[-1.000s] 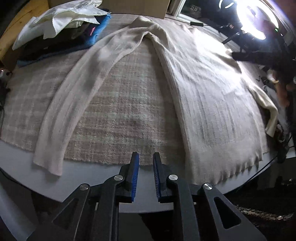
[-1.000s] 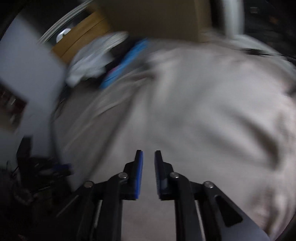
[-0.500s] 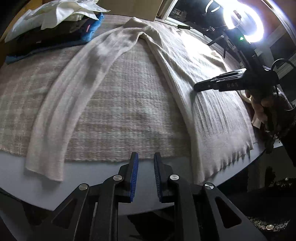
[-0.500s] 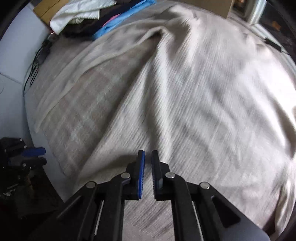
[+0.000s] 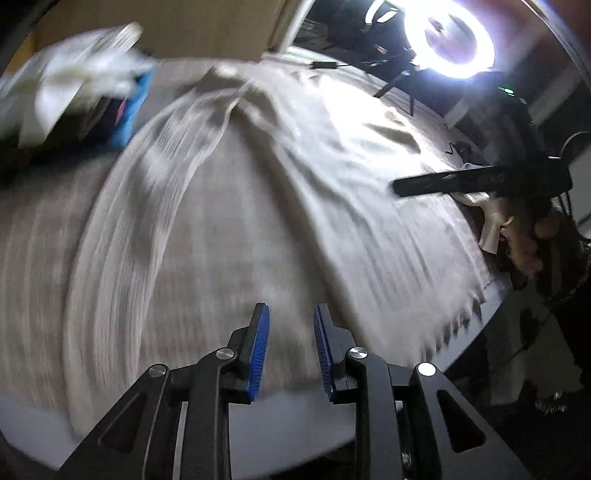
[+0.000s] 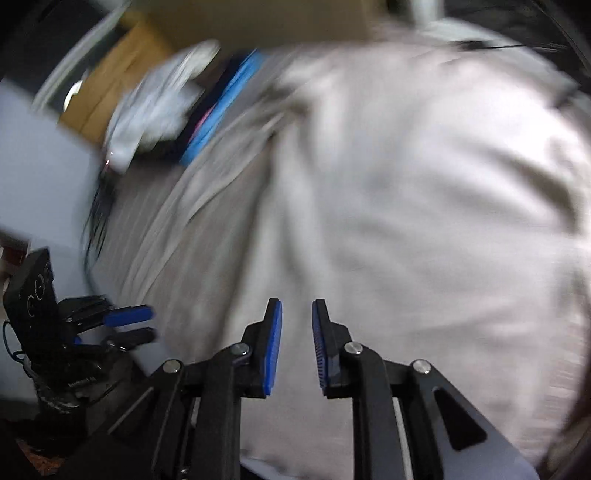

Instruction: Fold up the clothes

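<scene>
At ten o'clock in the left wrist view, a pile of clothes (image 5: pixel 85 92) sits on the counter (image 5: pixel 295 421). The cream sweater (image 5: pixel 332 192) lies spread flat on a plaid cloth (image 5: pixel 229 229), one sleeve (image 5: pixel 122 240) reaching toward eight o'clock. The left tool (image 5: pixel 291 314) hangs near its hem, blue pads spread, holding nothing. The right tool (image 6: pixel 296 308) is over the sweater's body at three o'clock, pads also apart and empty.

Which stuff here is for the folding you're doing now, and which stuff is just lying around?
For the folding:
cream sweater, spread flat
left gripper, open and empty
right gripper, open and empty

Just lying around:
pile of clothes at the far corner
ring light
cardboard box
plaid cloth under the sweater
</scene>
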